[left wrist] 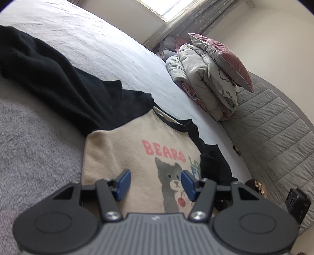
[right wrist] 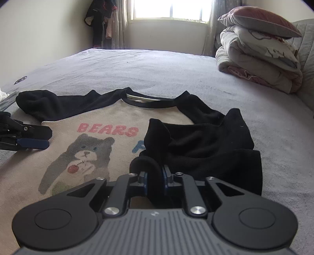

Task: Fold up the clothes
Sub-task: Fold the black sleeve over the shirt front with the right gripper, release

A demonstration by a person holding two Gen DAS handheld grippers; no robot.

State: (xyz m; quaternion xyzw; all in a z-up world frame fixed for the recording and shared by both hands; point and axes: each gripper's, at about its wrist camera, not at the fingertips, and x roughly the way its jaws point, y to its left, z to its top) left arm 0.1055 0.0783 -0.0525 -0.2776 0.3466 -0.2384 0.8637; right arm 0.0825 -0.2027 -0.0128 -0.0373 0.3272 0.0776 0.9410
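Sweatshirt (right wrist: 102,141) flat on grey bed (right wrist: 157,68), window (right wrist: 168,9) beyond.

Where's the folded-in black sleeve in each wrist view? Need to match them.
Left wrist view: the folded-in black sleeve lies right of centre, over the sweatshirt print's right edge, beyond the open left claw.
Right wrist view: lower centre to right, its cuff between the right claw pads.
Shared landmark: the pink BEARS lettering, just left of the sleeve in both.
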